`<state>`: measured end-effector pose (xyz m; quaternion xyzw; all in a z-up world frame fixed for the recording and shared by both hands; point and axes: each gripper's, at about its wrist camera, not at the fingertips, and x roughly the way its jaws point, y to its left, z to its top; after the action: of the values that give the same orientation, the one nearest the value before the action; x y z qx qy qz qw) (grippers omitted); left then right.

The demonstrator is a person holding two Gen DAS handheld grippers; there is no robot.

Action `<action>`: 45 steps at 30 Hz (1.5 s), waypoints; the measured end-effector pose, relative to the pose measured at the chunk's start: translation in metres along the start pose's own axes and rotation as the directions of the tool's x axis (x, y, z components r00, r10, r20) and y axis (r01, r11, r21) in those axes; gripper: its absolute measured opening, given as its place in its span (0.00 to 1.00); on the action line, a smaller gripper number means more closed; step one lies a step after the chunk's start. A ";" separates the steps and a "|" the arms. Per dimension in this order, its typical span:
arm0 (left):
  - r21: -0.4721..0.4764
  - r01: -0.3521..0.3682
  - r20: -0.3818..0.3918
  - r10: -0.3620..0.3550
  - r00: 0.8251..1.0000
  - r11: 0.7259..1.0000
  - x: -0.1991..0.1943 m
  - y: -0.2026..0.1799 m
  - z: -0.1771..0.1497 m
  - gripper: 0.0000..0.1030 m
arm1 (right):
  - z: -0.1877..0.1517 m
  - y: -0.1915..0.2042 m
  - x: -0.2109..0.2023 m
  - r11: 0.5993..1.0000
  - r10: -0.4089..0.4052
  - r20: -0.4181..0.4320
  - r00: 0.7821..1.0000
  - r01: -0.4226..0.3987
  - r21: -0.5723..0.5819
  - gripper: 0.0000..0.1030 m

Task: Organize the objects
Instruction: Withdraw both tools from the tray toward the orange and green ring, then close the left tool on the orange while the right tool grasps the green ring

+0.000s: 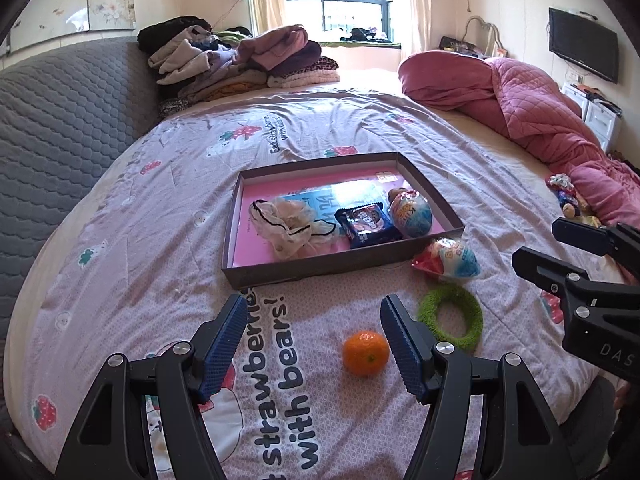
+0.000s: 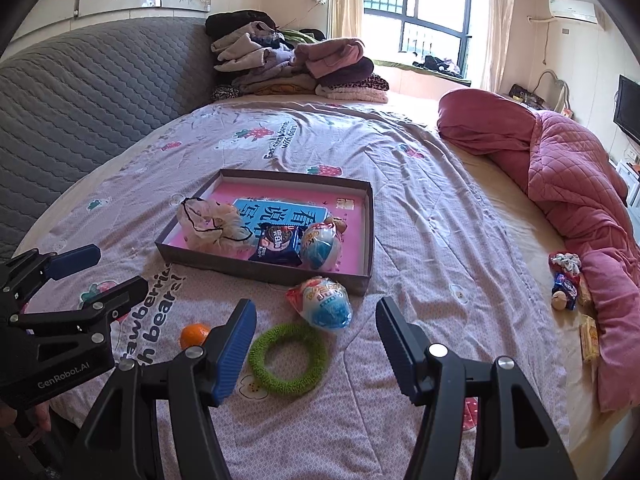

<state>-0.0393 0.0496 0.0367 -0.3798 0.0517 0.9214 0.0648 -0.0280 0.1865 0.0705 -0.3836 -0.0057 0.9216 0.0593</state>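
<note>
A shallow dark box [image 1: 280,271] [image 2: 366,232] with a pink floor lies on the bed. It holds a mesh pouch [image 1: 286,224] [image 2: 208,226], a dark snack packet [image 1: 366,226] [image 2: 278,244] and a wrapped toy egg [image 1: 412,212] [image 2: 320,248]. In front of the box lie a second wrapped egg [image 1: 450,260] [image 2: 326,304], a green fuzzy ring [image 1: 450,316] [image 2: 288,354] and an orange [image 1: 366,353] [image 2: 194,335]. My left gripper [image 1: 314,344] [image 2: 98,270] is open and empty above the orange. My right gripper [image 2: 316,346] [image 1: 536,248] is open and empty above the ring.
A pile of folded clothes [image 1: 236,62] [image 2: 296,66] sits at the bed's far end. A rolled pink quilt [image 1: 532,120] [image 2: 576,196] lies along the right side, with several small snacks and toys [image 2: 568,280] beside it. A grey padded headboard [image 1: 60,120] is on the left.
</note>
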 end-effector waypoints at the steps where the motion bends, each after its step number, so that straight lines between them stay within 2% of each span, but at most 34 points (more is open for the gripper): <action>1: -0.004 0.013 -0.010 -0.013 1.000 1.000 0.003 -0.001 -0.003 0.69 | -0.003 0.000 0.003 1.000 -0.006 -0.003 1.000 0.006 0.002 0.60; 19: 0.002 0.053 -0.108 -0.053 0.993 0.999 0.050 -0.011 -0.042 0.69 | -0.038 -0.005 0.052 0.999 -0.004 -0.116 0.993 0.008 0.033 0.60; 36: 0.011 0.095 -0.136 -0.092 0.986 0.995 0.069 -0.021 -0.047 0.69 | -0.045 -0.006 0.079 0.999 -0.010 -0.164 0.986 0.018 0.047 0.60; 45: 0.003 0.092 -0.152 -0.090 0.984 0.996 0.086 -0.022 -0.050 0.69 | -0.046 -0.008 0.098 0.998 -0.012 -0.182 0.983 0.024 0.060 0.60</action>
<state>-0.0612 0.0712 -0.0607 -0.4506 0.0436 0.8855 0.1045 -0.0632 0.2042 -0.0310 -0.4639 0.0250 0.8819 0.0798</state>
